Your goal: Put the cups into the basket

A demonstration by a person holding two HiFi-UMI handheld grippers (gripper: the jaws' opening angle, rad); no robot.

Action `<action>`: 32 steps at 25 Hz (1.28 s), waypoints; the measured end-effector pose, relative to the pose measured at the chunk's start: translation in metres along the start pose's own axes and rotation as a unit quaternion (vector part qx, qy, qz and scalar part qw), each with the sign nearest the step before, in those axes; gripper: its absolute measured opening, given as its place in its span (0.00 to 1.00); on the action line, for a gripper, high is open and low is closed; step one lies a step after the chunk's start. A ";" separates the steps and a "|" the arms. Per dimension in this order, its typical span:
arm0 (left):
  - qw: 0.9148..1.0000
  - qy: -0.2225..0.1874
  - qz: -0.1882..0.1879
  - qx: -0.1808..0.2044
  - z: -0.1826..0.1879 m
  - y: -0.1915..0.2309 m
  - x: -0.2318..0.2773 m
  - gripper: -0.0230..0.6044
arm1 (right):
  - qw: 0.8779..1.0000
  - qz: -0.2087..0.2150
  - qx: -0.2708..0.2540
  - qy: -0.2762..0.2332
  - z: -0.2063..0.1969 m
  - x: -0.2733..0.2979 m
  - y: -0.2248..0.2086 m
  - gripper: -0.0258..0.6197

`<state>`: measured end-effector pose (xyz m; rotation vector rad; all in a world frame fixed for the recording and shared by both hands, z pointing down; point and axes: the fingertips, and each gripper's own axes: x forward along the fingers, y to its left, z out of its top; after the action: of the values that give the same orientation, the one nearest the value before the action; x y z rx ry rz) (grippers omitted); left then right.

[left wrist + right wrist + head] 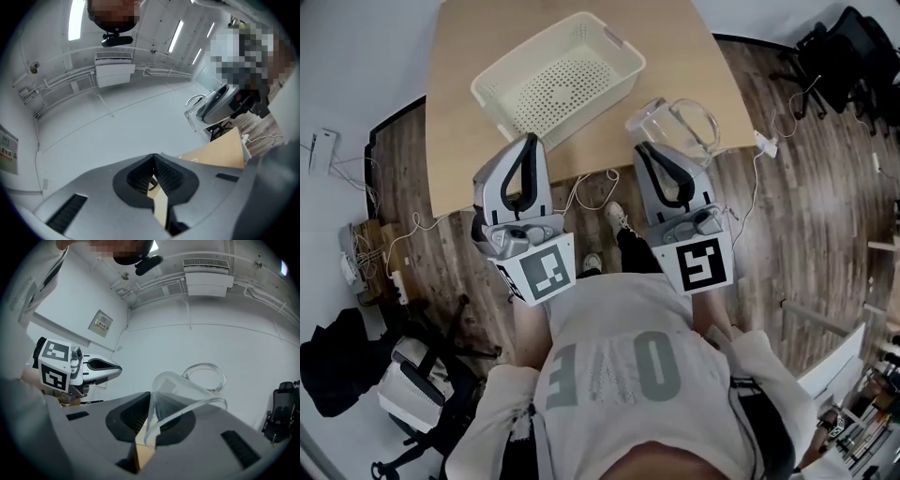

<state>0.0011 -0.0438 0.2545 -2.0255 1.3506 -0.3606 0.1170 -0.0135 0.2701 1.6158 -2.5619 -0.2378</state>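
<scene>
Where the table (457,122) ends at its near edge, both grippers hang over the line between wood top and floor, side by side and apart. The left gripper (530,142) has its jaws together with nothing between them, and its tip points at the near corner of the basket (602,97), close to it but not touching. The right gripper (646,150) is clamped on the wall of a clear cup (675,122). The cup's handle is turned away from the jaws, and the cup is held tilted, off the surface, above the table's near right part.

The basket sits diagonally in the middle of the table, open side up, with nothing in it. A strip of bare wood lies to its left, and a narrower one runs to its right toward the table's right edge. The cup is just beside the basket's right corner, with a gap between them. Nothing stands between the cup and the basket's rim.

By count: one table, one basket, one cup, two grippers.
</scene>
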 end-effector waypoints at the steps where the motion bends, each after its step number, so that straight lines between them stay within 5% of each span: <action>1: 1.000 -0.005 0.005 0.004 0.002 0.000 0.012 0.05 | 1.000 0.004 0.000 -0.003 -0.001 0.007 -0.008 0.07; 12: 0.998 0.004 0.062 0.018 0.010 0.007 0.105 0.05 | 0.998 0.067 0.006 -0.013 -0.014 0.077 -0.077 0.07; 21: 0.995 0.057 0.081 0.023 -0.012 0.017 0.119 0.05 | 0.995 0.095 0.008 -0.016 -0.023 0.105 -0.084 0.07; 32: 0.997 0.026 0.075 0.007 -0.052 0.056 0.163 0.05 | 0.996 0.092 -0.020 -0.004 -0.012 0.171 -0.073 0.07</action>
<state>0.0022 -0.2224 0.2345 -1.9003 1.5183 -0.3563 0.1101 -0.1997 0.2689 1.3582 -2.6726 -0.2774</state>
